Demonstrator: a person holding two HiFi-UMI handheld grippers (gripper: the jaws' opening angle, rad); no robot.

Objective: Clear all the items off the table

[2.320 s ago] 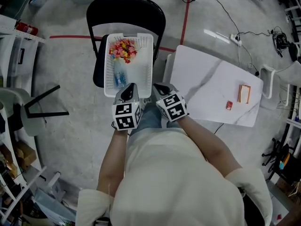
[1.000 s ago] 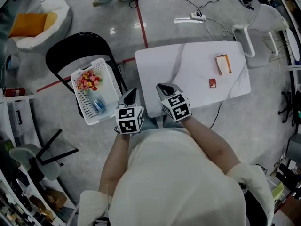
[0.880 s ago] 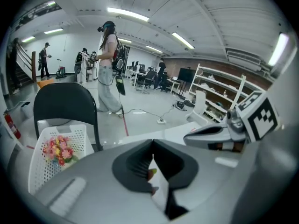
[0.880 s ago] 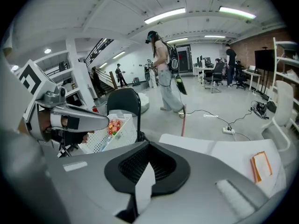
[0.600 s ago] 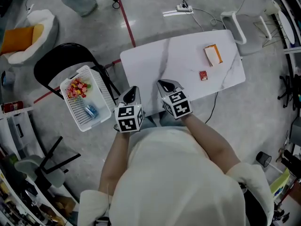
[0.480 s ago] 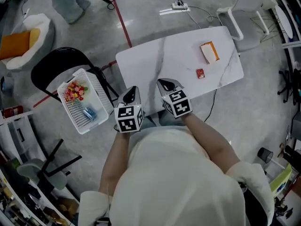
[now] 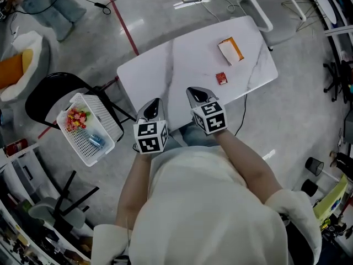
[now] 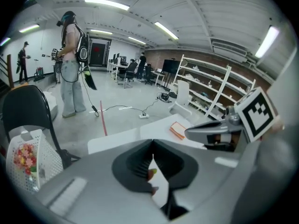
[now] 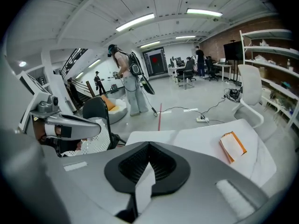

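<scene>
Concrete floor surrounds one white counter (image 7: 182,65) that carries two items: one orange box (image 7: 230,49) near its far right corner, and one small red packet (image 7: 221,78) just nearer than the box, toward the counter's right edge. Both items lie well ahead of the jaws and to their right, and neither is touched.

At the counter's left stands one black chair (image 7: 38,95) with one white basket (image 7: 83,148) on its seat. The basket holds one multicoloured cluster and one blue item.

Two grippers sit side by side at the counter's near edge and point across it.

- Left gripper (image 7: 153,105): over the counter's near left corner, on the basket side. Its jaws are closed tip to tip, with nothing gripped.
- Right gripper (image 7: 195,93): over the near edge, the closer of the two to the packet. Its jaws are fully closed, with nothing gripped. The box shows ahead and to the right in the right gripper view.
</scene>
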